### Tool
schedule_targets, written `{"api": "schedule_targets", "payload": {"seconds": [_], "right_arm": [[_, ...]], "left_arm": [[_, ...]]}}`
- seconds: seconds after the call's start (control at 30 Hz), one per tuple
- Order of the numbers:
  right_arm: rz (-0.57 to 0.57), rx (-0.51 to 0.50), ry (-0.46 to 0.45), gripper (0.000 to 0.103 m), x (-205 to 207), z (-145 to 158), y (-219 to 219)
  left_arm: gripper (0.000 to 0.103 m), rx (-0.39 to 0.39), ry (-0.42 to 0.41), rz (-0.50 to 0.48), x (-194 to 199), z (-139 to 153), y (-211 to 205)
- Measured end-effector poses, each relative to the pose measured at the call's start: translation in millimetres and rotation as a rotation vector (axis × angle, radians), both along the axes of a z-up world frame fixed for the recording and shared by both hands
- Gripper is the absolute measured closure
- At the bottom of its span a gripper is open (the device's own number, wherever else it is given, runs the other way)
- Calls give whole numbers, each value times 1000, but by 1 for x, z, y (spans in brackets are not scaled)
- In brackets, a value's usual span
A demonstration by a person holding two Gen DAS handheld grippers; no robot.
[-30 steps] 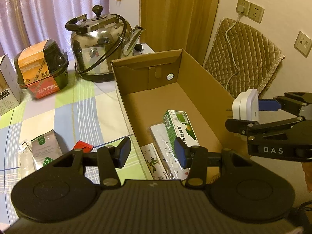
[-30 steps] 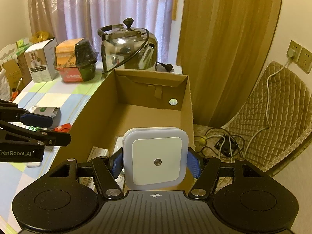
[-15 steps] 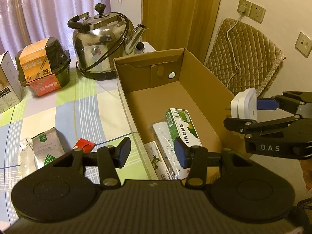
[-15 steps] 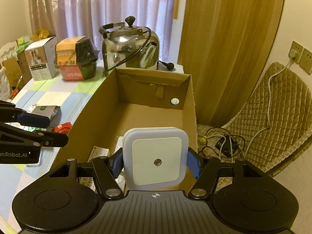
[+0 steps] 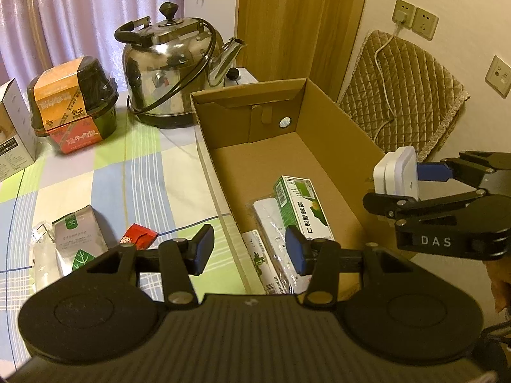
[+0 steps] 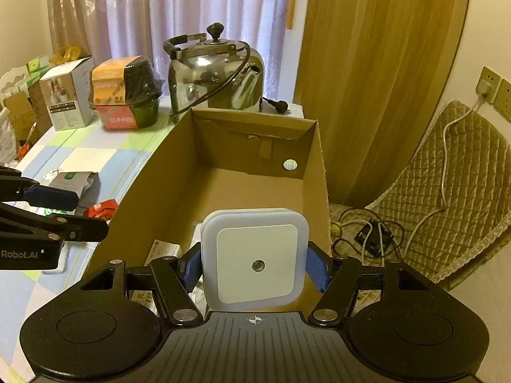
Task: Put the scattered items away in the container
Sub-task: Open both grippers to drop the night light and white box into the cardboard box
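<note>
An open cardboard box (image 5: 332, 118) (image 6: 179, 172) stands on the table's right side. Inside it lie a green carton (image 5: 301, 204), a white packet (image 5: 271, 223) and another pack. My right gripper (image 6: 254, 263) is shut on a white square night light (image 6: 255, 258) (image 5: 397, 175), held above the box's near right wall. My left gripper (image 5: 249, 249) is open and holds nothing, hovering over the box's near left wall. On the tablecloth to the left lie a silver tea pouch (image 5: 76, 239), a red sachet (image 5: 137, 237) and a clear wrapper (image 5: 40, 249).
A steel kettle (image 5: 175, 73) stands behind the box. A black and orange food tub (image 5: 73, 105) and a white carton (image 5: 12, 131) are at the back left. A quilted chair (image 6: 447, 185) with cables on the floor is to the right of the table.
Both views have drifted slightly back and up; the box sits a little lower in each view. The night light stays clamped, and the left gripper stays open.
</note>
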State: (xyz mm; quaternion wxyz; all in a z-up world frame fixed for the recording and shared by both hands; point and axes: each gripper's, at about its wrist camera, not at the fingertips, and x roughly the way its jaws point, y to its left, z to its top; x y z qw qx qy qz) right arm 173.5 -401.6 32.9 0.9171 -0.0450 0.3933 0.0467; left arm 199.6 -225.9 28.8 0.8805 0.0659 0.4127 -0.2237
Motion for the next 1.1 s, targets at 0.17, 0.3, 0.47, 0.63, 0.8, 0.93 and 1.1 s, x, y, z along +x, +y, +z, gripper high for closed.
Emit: {"api": "schedule_targets", "payload": {"seconds": [0.17, 0.3, 0.47, 0.63, 0.8, 0.93, 1.1], "right_arm": [[5, -21, -17, 35, 2, 0, 1], [7, -24, -21, 16, 2, 0, 1], [-4, -22, -46, 9, -3, 5, -2], [-15, -20, -32, 9, -7, 3, -4], [-21, -14, -19, 9, -14, 1, -4], [-19, -11, -6, 9, -20, 0, 0], [-9, -11, 1, 9, -26, 3, 8]], "left_arm": [[59, -4, 4, 5, 0, -1, 2], [59, -5, 7, 7, -1, -2, 3], [58, -5, 10, 14, -1, -3, 7], [57, -10, 11, 23, -3, -2, 13], [56, -11, 8, 26, -6, 0, 16], [54, -15, 6, 33, -9, 3, 22], [53, -19, 2, 45, -15, 7, 31]]}}
